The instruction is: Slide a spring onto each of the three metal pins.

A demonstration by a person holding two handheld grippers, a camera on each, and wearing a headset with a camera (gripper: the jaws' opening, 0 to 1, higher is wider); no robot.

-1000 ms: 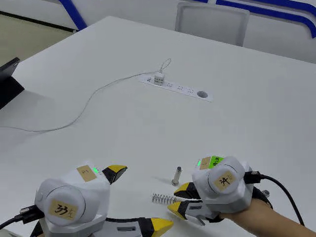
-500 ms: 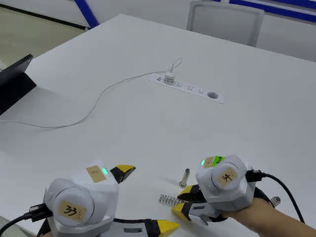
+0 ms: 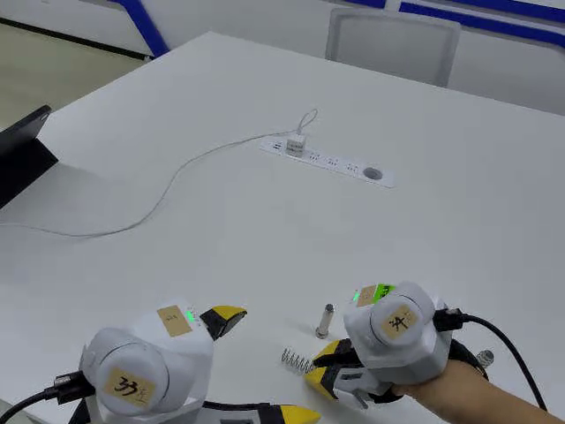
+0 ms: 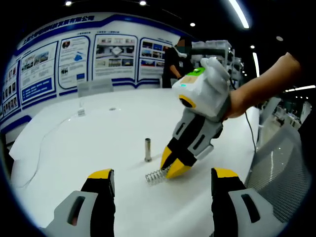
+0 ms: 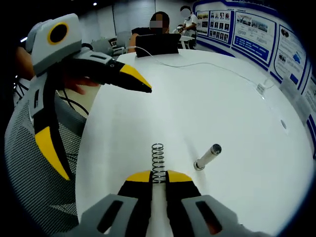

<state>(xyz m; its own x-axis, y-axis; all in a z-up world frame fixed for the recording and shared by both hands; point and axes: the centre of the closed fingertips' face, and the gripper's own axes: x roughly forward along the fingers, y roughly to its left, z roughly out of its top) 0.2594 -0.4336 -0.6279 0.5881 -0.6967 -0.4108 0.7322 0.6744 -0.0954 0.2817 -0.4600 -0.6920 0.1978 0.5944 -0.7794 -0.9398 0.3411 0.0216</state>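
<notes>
Barely moved, my right gripper (image 5: 158, 177) stays clamped on the spring (image 5: 158, 160) near the upright pin (image 5: 207, 156); my left gripper (image 3: 260, 365) has its jaws apart.

Bright overhead light, soft shadows, fisheye-warped edges

white table (image 3: 221, 238) — upright pin (image 3: 326, 320), power strip (image 3: 328, 162)

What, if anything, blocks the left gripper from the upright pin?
Probably nothing, so yes: the left gripper is open, bare table leads to the pin; the right gripper holding the spring sits aside.
</notes>
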